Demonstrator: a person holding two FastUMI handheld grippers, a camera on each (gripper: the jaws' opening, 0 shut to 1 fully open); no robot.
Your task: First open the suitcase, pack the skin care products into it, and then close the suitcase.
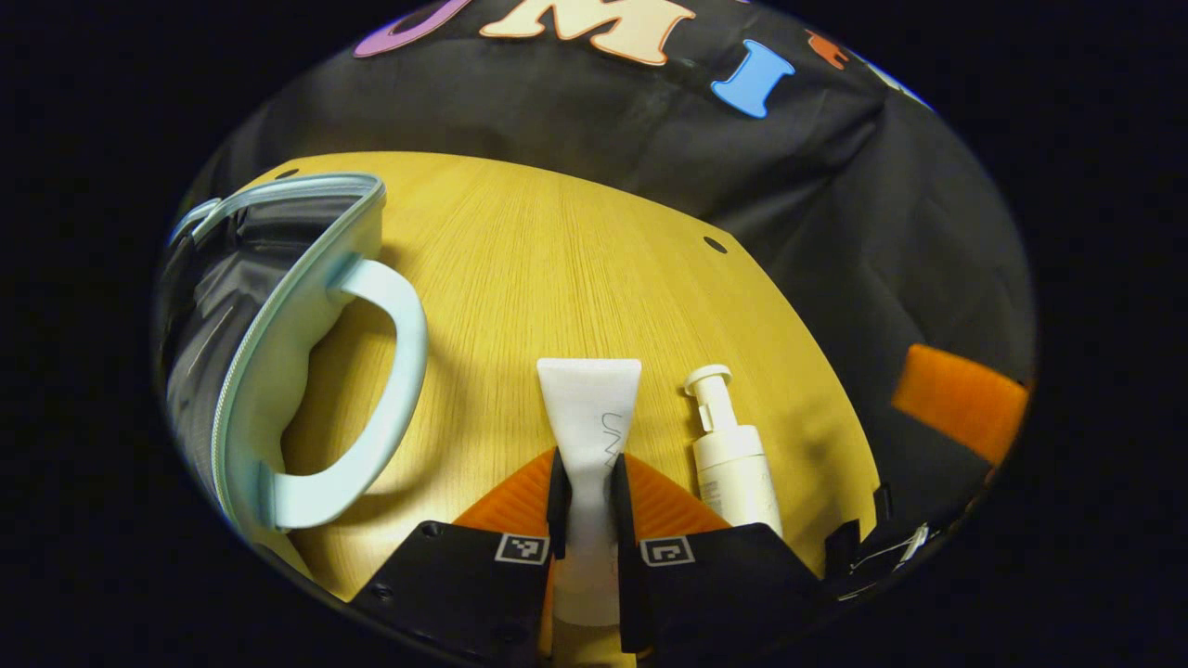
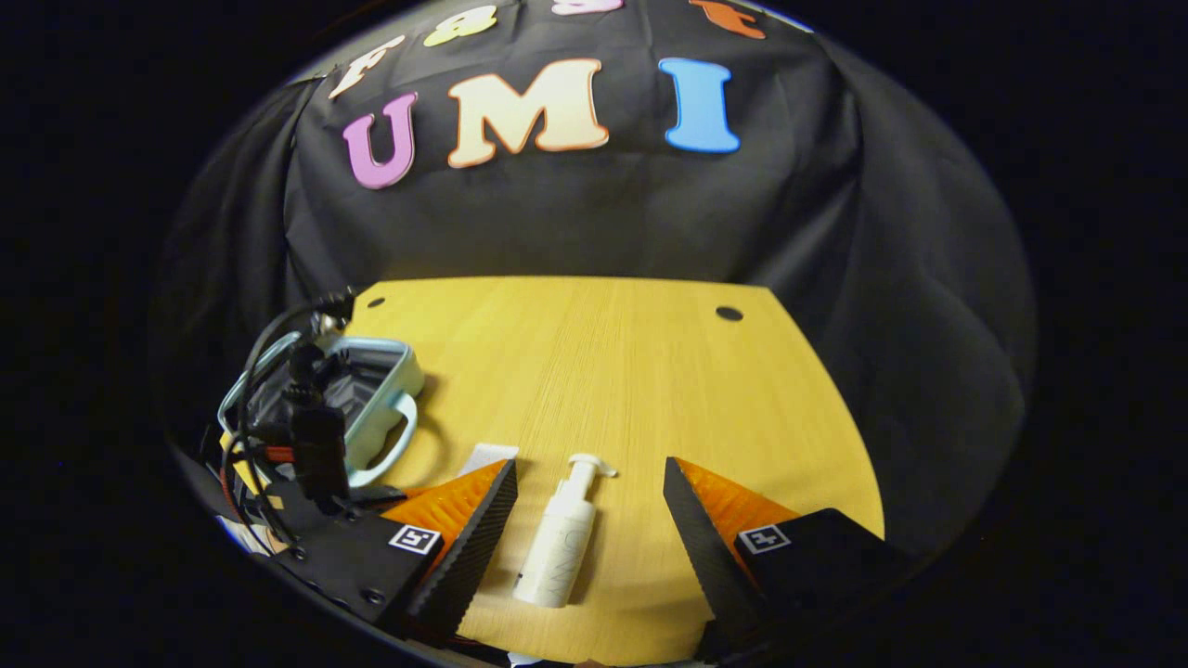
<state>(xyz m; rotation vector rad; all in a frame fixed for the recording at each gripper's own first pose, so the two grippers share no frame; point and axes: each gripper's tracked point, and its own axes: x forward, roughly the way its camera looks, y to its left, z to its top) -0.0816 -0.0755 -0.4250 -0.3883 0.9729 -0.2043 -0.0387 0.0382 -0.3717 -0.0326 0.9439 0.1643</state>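
**Tube in the left tongs, pump bottle waiting between the right ones**

On the left side of the yellow wooden desk (image 1: 557,278) lies the pale blue hard-shell suitcase (image 1: 306,306), already open, with its dark lining and zip edge turned up and its curved handle (image 1: 390,390) pointing toward the middle of the desk. I think the shell is stiff and light, and the handle or the rim is the sure place to hold it when closing.

Next to the right, the left tongs (image 1: 587,501) are clenched on the white soft plastic tube with a flat crimped end (image 1: 590,408). Both fingers press on its narrow middle, and the flat end points away from the hand. Such a tube is light and soft, so it may squash or slide if the grip is too hard or too loose; the middle, where it is held, seems a good place.

Just beside the tube, a little apart from it, lies the white plastic pump bottle (image 1: 733,464) on its side. In the right gripper view this bottle (image 2: 561,538) lies between the fingers of the right tongs (image 2: 587,529), which are spread wide and do not touch it. The bottle looks stiff, smooth and round, so it may roll; I would take it by the body, not by the thin pump head, which could break or press down.

Between the products and the suitcase I see nothing standing, but the handle sticks out into the path, and the left gripper's body and cables (image 2: 306,436) hang in front of the suitcase.
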